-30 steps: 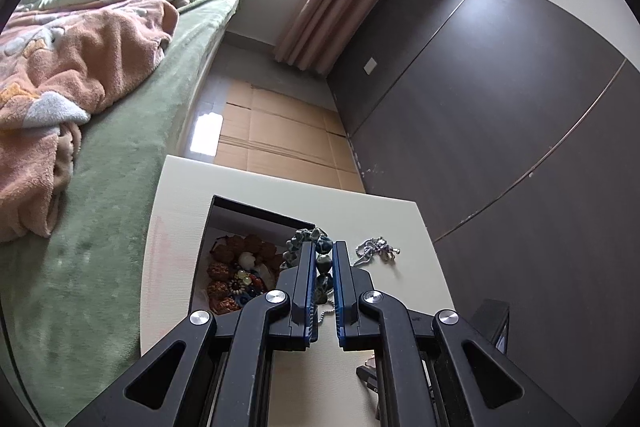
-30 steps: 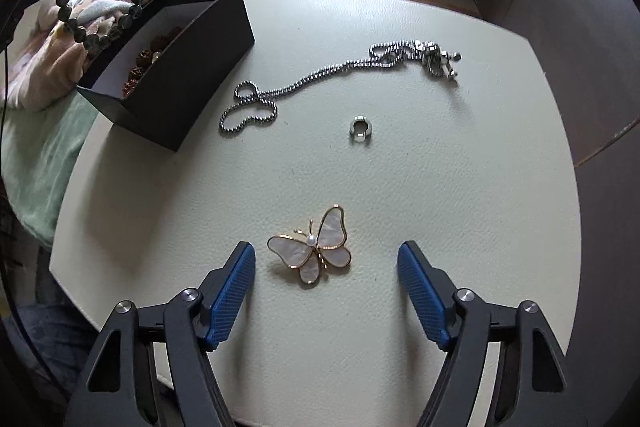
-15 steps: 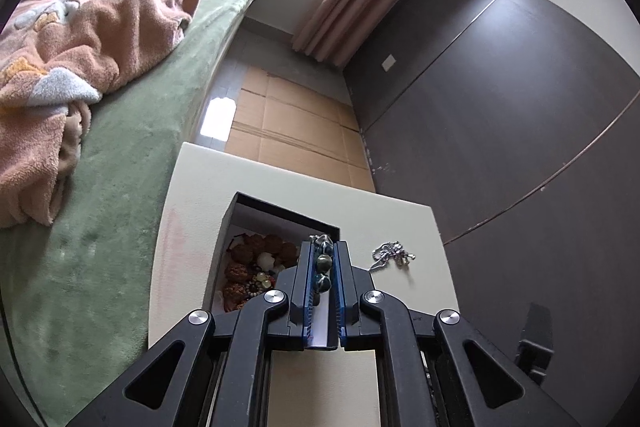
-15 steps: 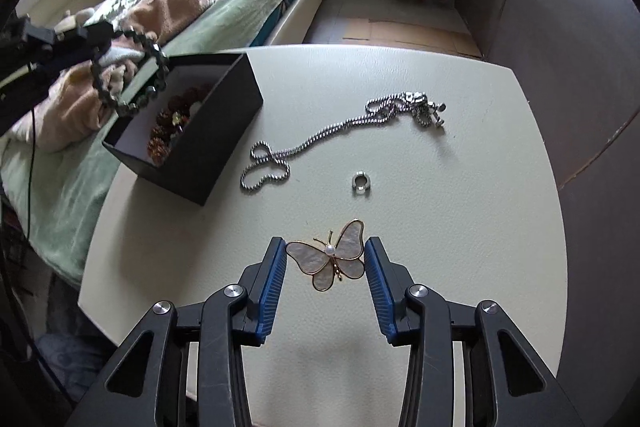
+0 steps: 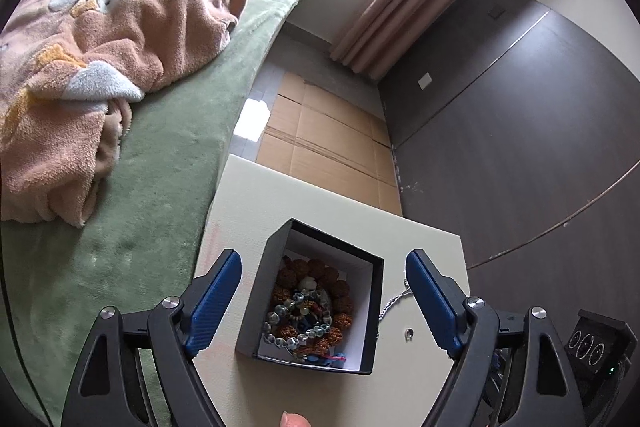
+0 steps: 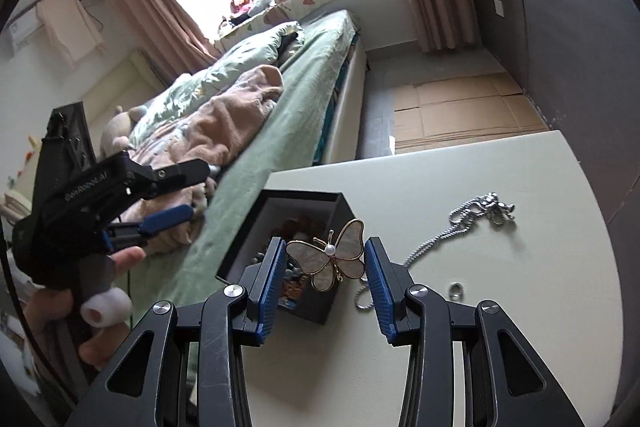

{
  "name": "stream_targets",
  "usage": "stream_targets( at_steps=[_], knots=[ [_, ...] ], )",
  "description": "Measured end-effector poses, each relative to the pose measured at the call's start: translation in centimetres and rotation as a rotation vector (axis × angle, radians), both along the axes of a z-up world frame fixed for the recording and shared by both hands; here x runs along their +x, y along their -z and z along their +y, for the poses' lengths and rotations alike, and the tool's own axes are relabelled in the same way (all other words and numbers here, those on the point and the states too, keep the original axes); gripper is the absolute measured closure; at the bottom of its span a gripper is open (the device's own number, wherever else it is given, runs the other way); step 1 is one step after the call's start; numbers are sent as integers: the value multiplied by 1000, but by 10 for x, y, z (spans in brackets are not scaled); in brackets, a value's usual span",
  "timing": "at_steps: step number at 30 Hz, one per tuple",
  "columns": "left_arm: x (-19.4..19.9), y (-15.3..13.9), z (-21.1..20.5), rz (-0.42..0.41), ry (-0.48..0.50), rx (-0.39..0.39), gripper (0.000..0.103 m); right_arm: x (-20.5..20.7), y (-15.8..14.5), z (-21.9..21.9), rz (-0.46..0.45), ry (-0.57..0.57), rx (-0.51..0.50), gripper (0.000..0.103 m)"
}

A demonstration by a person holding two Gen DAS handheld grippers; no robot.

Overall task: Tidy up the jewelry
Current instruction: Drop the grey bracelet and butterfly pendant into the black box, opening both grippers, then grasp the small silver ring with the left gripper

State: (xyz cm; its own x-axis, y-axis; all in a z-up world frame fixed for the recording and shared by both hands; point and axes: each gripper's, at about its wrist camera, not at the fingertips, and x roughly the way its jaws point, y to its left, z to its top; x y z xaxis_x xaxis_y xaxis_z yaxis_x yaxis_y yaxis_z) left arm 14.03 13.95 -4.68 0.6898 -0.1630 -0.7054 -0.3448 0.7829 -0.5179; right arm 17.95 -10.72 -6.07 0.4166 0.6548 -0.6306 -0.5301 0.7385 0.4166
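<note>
My left gripper (image 5: 323,297) is open and empty, high above the black jewelry box (image 5: 276,311). The dark bead bracelet (image 5: 298,329) lies inside the box on brown bead strings. My right gripper (image 6: 325,263) is shut on the pearl-and-gold butterfly brooch (image 6: 329,254) and holds it in the air beside the box (image 6: 340,205). The left gripper (image 6: 172,195) also shows in the right wrist view, at the left over the bed's edge. A silver chain necklace (image 6: 476,213) and a small silver ring (image 6: 456,289) lie on the white table (image 6: 500,307).
A green bed (image 5: 132,195) with a pink blanket lies left of the table. A dark wall panel (image 5: 520,147) stands to the right. Cardboard sheets (image 5: 320,139) cover the floor beyond the table. A black device (image 5: 596,343) sits at the table's right edge.
My left gripper opened and the bead bracelet dropped into the box. My right gripper closed on the butterfly brooch and lifted it off the table toward the box.
</note>
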Motion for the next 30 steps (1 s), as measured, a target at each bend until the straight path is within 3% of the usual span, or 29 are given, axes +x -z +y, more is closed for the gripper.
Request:
stream_targets(
  at_steps=[10, 16, 18, 20, 22, 30],
  knots=[
    [-2, -4, 22, -19, -79, 51, 16, 13, 7, 37, 68, -21, 93, 62],
    [-1, 0, 27, -13, -90, 32, 14, 23, 12, 55, 90, -47, 112, 61],
    [0, 0, 24, -14, -78, 41, 14, 26, 17, 52, 148, -33, 121, 46],
    [2, 1, 19, -15, -56, 36, 10, 27, 18, 46, 168, -26, 155, 8],
    [2, 1, 13, -29, -35, 25, 0, 25, 13, 37, 148, -2, 164, 5],
    [0, -7, -14, -60, 33, 41, 0, 26, 2, -15, 116, 130, 176, 0]
  ],
)
